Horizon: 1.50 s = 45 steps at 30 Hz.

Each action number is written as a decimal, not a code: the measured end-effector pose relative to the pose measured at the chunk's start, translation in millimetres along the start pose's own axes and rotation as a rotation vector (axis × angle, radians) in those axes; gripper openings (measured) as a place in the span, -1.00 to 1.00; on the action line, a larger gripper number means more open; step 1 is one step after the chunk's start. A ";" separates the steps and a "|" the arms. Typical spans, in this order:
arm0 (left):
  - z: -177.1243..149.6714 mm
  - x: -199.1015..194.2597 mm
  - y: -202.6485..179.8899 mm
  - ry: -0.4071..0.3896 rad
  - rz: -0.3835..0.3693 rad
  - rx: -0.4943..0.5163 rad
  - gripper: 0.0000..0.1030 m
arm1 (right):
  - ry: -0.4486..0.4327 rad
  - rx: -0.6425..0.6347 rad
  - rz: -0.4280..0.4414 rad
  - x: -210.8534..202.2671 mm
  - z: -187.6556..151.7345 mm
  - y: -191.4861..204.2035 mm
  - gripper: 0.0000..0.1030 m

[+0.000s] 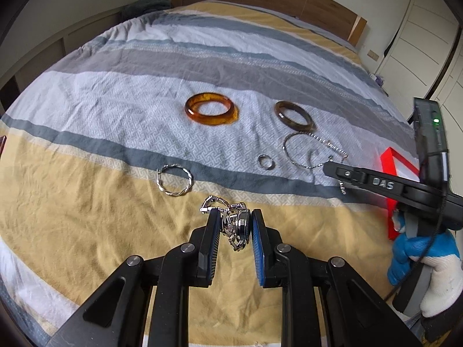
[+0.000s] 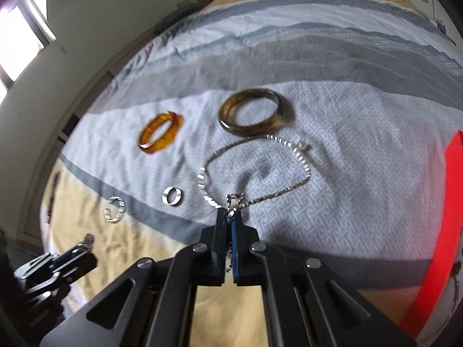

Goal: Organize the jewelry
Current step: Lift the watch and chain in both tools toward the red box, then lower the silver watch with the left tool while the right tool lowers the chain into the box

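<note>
My left gripper (image 1: 234, 219) is shut on a silver link watch (image 1: 235, 225), lifted just above the yellow stripe of the bedspread, with links hanging between the pads. In the right wrist view my right gripper (image 2: 230, 217) is shut on a thin silver necklace (image 2: 202, 179); the rest of the chain trails in a loop on the white stripe. From the left wrist view, the right gripper (image 1: 327, 167) reaches in from the right, over the necklace (image 1: 286, 150). The left gripper (image 2: 86, 241) shows at the bottom left of the right wrist view.
On the bedspread lie an amber bangle (image 1: 211, 111) (image 2: 160, 133), a dark brown bangle (image 1: 295, 115) (image 2: 254, 112), a silver ring (image 1: 266, 162) (image 2: 172, 196) and a twisted silver hoop (image 1: 173, 180) (image 2: 115, 209). A red box (image 1: 399, 162) (image 2: 434, 231) stands at the right. A gloved hand (image 1: 434, 274) holds the right gripper.
</note>
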<state>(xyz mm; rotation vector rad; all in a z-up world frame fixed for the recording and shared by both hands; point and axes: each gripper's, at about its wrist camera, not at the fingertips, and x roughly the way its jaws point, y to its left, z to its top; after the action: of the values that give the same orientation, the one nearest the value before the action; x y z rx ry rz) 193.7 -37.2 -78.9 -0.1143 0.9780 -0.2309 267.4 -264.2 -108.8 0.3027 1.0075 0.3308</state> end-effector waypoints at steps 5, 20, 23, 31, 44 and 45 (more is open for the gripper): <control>0.0 -15.6 -8.5 -0.024 -0.005 0.011 -0.60 | -0.060 0.004 0.029 -37.2 2.7 7.8 -0.96; -2.7 -68.7 -51.5 -0.108 -0.047 0.059 -0.60 | -0.248 -0.010 0.037 -162.6 -3.4 10.4 -0.96; -1.9 -74.8 -68.7 -0.120 -0.072 0.082 -0.60 | -0.282 -0.010 0.018 -187.6 -8.1 2.8 -0.96; 7.7 -72.6 -134.4 -0.120 -0.148 0.183 -0.60 | -0.350 0.022 -0.065 -246.0 -15.6 -44.8 -0.96; 12.4 -19.0 -266.0 -0.039 -0.264 0.386 -0.60 | -0.309 0.158 -0.180 -257.9 -39.5 -161.0 -0.95; 10.8 -12.1 -275.4 -0.027 -0.269 0.400 -0.60 | -0.301 0.165 -0.182 -255.3 -41.9 -167.3 -0.95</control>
<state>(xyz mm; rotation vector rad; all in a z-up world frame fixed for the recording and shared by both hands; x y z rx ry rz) 157.0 -301.3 -8.2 0.1185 0.8711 -0.6657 127.4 -515.8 0.7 0.3941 0.7596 0.0340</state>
